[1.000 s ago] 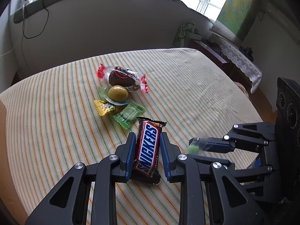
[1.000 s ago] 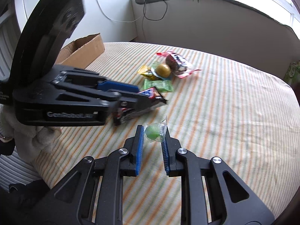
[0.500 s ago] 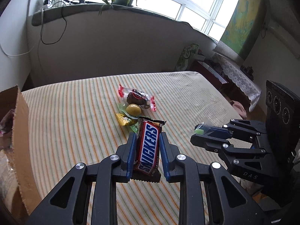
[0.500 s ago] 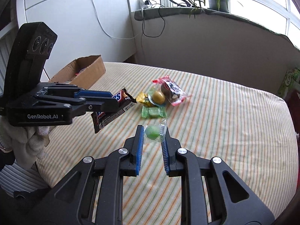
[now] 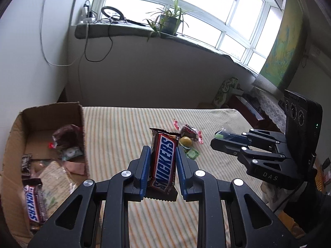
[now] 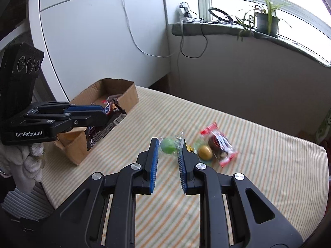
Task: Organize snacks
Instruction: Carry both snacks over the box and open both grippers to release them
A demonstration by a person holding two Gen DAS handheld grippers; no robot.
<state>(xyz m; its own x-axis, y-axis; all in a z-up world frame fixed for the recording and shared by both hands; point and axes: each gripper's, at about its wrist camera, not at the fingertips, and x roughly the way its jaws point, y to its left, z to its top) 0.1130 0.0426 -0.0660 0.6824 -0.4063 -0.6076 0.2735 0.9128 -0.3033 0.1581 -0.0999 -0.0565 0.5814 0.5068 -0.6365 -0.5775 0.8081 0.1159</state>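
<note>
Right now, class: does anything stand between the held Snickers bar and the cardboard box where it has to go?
Nothing visible does. The Snickers bar hangs in the left gripper beside the open-topped cardboard box; only its near wall must be cleared.

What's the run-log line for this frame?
left gripper: shut on Snickers bar | right gripper: shut on green candy | cardboard box: partly filled

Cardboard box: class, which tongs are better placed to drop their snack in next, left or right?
Left. The left tongs hold the Snickers right beside the box; the right tongs, holding the green candy, are farther away.
</note>
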